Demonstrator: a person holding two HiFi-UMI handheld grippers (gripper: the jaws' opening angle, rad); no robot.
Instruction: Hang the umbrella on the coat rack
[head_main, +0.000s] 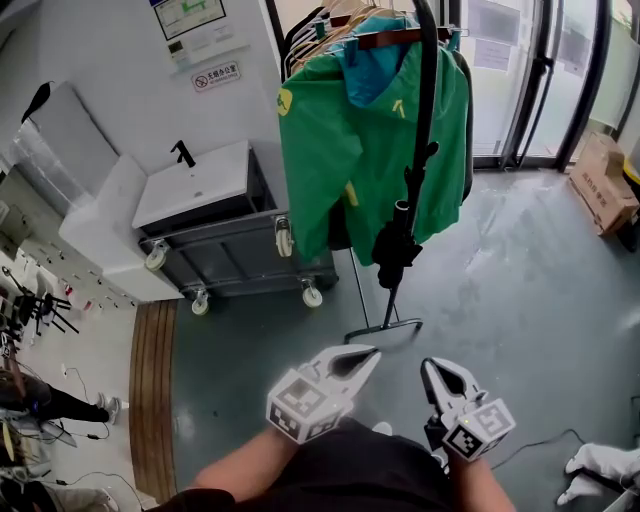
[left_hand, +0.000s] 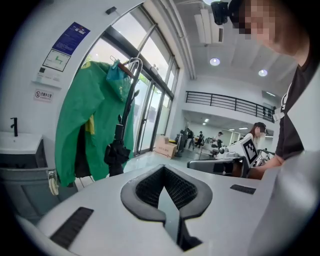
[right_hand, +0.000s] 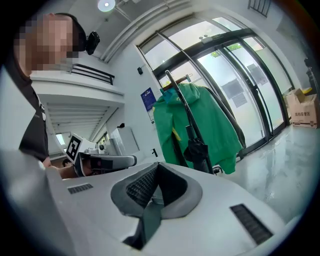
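A black folded umbrella (head_main: 398, 245) hangs upright from the top rail of the coat rack (head_main: 386, 326), against a green coat (head_main: 335, 140). It also shows as the umbrella (left_hand: 118, 150) in the left gripper view and the umbrella (right_hand: 198, 148) in the right gripper view. My left gripper (head_main: 370, 353) and right gripper (head_main: 431, 366) are held close to the person's body, well short of the rack and pointing toward it. Both are shut with nothing between their jaws. The left gripper (left_hand: 165, 186) and right gripper (right_hand: 155, 186) show only bare pads.
A grey cart on casters with a white sink (head_main: 197, 186) stands left of the rack. Glass doors run behind it, with a cardboard box (head_main: 603, 182) at the right. A wooden strip (head_main: 152, 390) lies on the floor at left. A person's shoes (head_main: 598, 466) are at bottom right.
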